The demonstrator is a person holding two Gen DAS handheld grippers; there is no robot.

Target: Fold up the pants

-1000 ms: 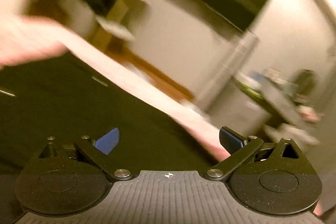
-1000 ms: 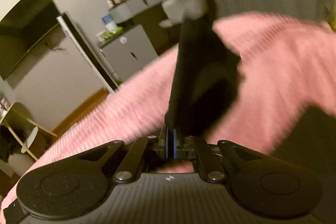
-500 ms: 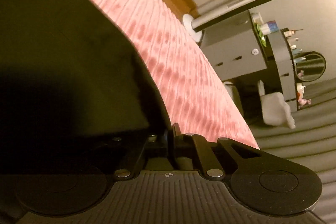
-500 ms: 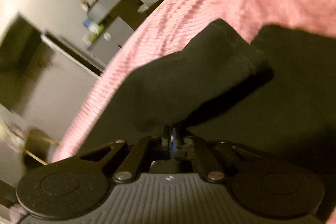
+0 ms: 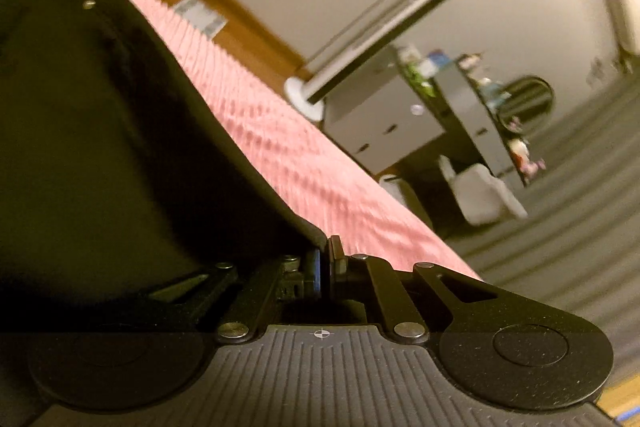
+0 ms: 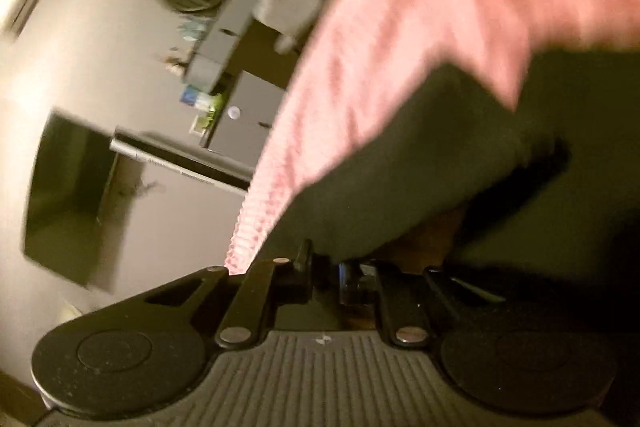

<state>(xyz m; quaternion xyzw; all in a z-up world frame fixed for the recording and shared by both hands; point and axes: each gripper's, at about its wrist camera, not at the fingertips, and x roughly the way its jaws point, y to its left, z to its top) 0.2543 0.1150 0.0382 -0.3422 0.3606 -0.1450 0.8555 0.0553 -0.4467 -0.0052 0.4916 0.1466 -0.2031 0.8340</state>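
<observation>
black pants pinched by left gripper

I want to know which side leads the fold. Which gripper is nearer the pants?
Neither leads: the left gripper and the right gripper each sit at the black pants, apparently pinching fabric.

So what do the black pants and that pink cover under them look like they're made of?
Pants: a matte, soft woven or knit cloth, probably cotton-like; it drapes in smooth folds with no shine, and a small metal rivet or button shows. Pink cover: a ribbed or waffle-textured fabric, likely a knit bedspread; rows of raised ridges show, though motion blur hides the weave.
</observation>
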